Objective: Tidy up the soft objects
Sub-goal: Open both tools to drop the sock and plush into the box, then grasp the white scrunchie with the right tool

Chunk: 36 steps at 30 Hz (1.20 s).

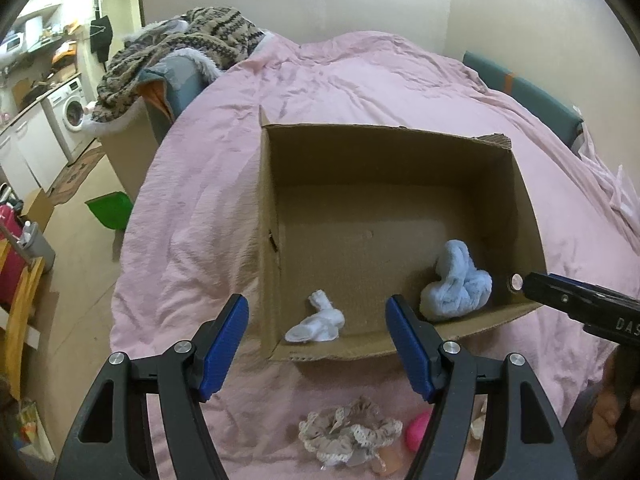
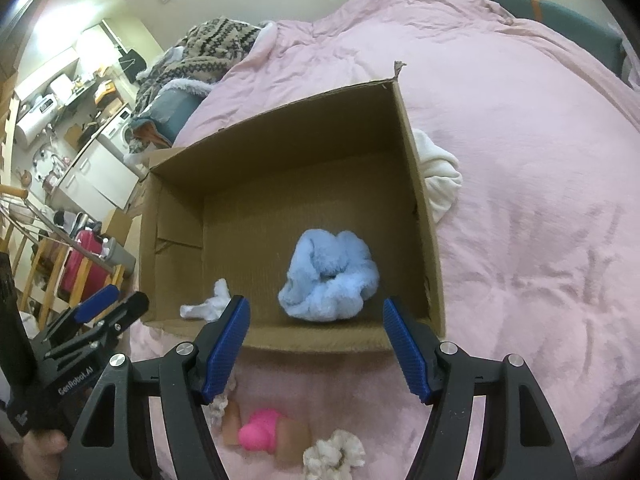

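An open cardboard box [image 1: 400,144] [image 2: 280,136] lies on the pink bedspread. Inside it, near the front wall, rest a fluffy light-blue cloth [image 1: 456,284] [image 2: 328,276] and a small white sock [image 1: 318,320] [image 2: 208,304]. My left gripper [image 1: 318,344] hovers open and empty above the box's near left corner, over the sock. My right gripper [image 2: 316,344] stands open and empty above the front wall, just short of the blue cloth. On the bedspread in front of the box lie a beige lace scrunchie [image 1: 348,432], a pink soft thing [image 1: 418,430] [image 2: 260,428] and a cream scrunchie [image 2: 334,454].
A white cloth [image 2: 438,176] lies against the box's right outer wall. A patterned knit blanket [image 1: 180,52] is heaped at the bed's far left. The bed's left edge drops to a floor with a green bin [image 1: 110,210], kitchen units and a washing machine [image 1: 70,112].
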Tool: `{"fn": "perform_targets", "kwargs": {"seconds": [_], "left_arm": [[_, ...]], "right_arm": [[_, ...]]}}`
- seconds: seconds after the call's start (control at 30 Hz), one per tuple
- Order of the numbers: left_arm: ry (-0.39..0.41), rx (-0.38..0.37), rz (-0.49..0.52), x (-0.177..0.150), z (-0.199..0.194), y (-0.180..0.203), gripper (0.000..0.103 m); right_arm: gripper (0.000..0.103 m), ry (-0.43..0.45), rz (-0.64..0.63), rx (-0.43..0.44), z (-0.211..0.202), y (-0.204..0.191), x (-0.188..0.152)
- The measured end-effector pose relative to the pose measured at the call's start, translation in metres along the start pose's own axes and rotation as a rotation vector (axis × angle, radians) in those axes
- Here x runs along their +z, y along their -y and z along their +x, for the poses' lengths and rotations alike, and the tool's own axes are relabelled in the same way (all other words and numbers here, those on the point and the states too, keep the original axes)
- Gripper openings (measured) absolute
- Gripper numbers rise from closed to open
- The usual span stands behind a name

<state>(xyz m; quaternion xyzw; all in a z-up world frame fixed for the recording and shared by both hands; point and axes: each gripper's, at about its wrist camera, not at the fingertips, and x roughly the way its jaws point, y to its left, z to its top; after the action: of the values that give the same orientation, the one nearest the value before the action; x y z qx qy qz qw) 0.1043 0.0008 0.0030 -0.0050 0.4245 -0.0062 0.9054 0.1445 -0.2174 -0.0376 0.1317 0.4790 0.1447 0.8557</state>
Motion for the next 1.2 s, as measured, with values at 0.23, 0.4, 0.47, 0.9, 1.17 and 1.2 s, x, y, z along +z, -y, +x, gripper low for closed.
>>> {"fn": "perform_targets", "kwargs": {"seconds": [0.23,0.4,0.47,0.9,1.17,1.2], "left_arm": [[-0.014,0.004,-0.026,-0.013,-0.015,-0.006,0.068],[-0.040,0.008,-0.009,-0.024,-0.021,-0.003,0.068],[-0.048,0.008,-0.015,-0.027,-0.023,-0.004,0.068],[-0.179,0.031,-0.125,-0.058,-0.019,-0.024,0.068],[-0.216,0.080,-0.227,-0.062,-0.004,-0.043,0.068],[-0.222,0.084,-0.236,-0.062,-0.003,-0.044,0.068]], "right_arm": [[0.073,-0.002,-0.019,-0.005,-0.019,-0.002,-0.017],[0.073,-0.029,-0.018,-0.010,-0.020,-0.004,-0.030],[0.073,-0.038,-0.025,-0.014,-0.022,-0.006,-0.036],[0.073,-0.180,0.048,-0.071,-0.010,0.004,-0.071],[0.073,-0.350,0.151,-0.058,0.029,0.023,-0.083],[0.073,-0.363,0.154,-0.056,0.032,0.024,-0.084]]}}
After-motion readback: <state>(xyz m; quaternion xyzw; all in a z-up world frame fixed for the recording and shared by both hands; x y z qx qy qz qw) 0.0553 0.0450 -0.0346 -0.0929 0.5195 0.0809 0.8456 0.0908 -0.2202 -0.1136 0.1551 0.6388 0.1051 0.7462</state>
